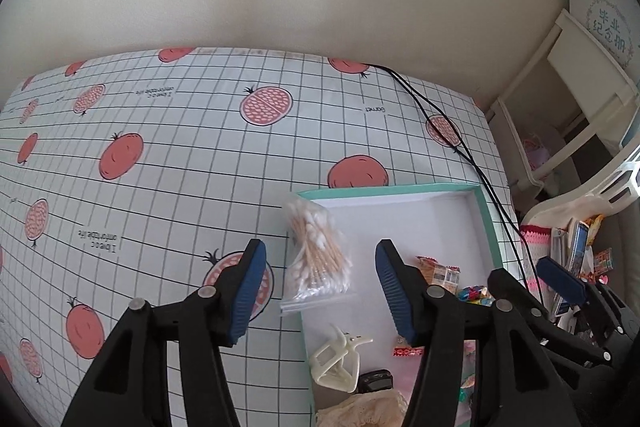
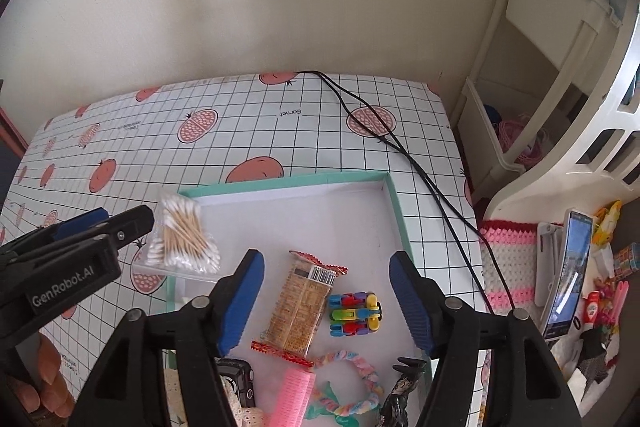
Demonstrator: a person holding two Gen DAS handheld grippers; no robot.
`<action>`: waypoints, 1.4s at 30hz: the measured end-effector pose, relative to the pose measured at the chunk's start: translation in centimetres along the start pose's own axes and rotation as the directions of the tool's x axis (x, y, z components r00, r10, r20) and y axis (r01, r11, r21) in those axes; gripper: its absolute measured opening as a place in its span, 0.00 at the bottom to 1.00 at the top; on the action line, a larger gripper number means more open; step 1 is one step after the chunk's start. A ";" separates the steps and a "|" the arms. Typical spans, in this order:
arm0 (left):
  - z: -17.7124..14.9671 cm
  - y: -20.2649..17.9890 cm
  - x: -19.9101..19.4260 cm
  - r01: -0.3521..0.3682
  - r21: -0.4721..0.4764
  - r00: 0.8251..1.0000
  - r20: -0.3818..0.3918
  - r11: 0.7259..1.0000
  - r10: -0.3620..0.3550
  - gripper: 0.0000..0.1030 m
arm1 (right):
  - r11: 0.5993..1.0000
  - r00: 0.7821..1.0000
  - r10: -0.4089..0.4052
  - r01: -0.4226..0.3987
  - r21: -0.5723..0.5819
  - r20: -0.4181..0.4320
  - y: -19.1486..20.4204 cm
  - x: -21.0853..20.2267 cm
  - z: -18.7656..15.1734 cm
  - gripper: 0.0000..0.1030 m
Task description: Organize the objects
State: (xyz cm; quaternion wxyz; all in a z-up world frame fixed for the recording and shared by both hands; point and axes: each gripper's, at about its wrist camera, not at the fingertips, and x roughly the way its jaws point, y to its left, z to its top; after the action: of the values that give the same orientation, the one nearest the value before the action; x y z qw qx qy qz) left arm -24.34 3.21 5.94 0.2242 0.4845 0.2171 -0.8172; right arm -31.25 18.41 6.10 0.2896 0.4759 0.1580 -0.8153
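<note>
1. Your left claw (image 1: 320,291) is spread wide and holds nothing. In the left wrist view the bag of cotton swabs (image 1: 316,255) lies between its two fingers, at the centre of the frame.
2. Your right claw (image 2: 326,299) is also spread and empty. It hangs over the lower middle of the right wrist view, above the snack packet (image 2: 300,307) and the small coloured toy car (image 2: 355,313).
3. Most things already sit in the shallow box with the mint-green rim (image 2: 280,183): the snack packet, the toy car, a pink hair roller (image 2: 290,399), a pastel braided hair tie (image 2: 348,383), a dark figurine (image 2: 402,387) at the bottom edge, a white hair clip (image 1: 338,359) and some cream lace (image 1: 364,411).
4. The swab bag looks like the unfinished piece. It lies across the box's left rim, partly inside and partly on the patterned worktop (image 2: 240,131).
5. Judging by this, you are late in the task. What seems left is to shift the swab bag fully into the box, where the upper half of the white floor is bare.
6. A black cable (image 2: 400,147) crosses the worktop to the right of the box. Whether the clutter at the right edge of the frame belongs to the job, I cannot tell.
</note>
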 end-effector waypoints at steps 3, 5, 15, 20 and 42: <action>0.1 0.5 -0.3 -0.027 -0.006 1.000 0.000 1.000 0.027 0.58 | 1.000 1.000 0.004 -0.004 0.002 0.003 0.1 -0.1 -0.1 0.77; 0.1 0.8 -0.3 -0.041 -0.014 0.999 -0.004 0.999 0.041 0.63 | 1.000 1.000 0.007 -0.007 0.005 0.004 0.1 0.0 0.0 0.79; 0.1 2.0 0.2 -0.107 -0.033 0.994 -0.018 0.994 0.107 0.82 | 1.000 1.000 0.017 -0.017 0.009 0.011 0.1 0.1 -0.3 0.99; 0.1 2.3 0.3 -0.123 -0.031 0.992 -0.005 0.992 0.123 0.94 | 1.000 1.000 0.013 -0.013 0.001 0.015 0.2 0.3 -0.3 1.00; 0.1 3.5 -1.3 -0.160 -0.089 0.987 0.010 0.983 0.162 0.95 | 1.000 1.000 0.007 -0.007 -0.021 -0.024 2.1 0.2 -1.1 1.00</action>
State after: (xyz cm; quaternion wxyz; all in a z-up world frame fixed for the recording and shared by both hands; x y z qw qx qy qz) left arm -21.78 0.56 6.69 0.3125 0.4832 0.2109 -0.7902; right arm -29.23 17.31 5.42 0.2954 0.4831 0.1683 -0.8069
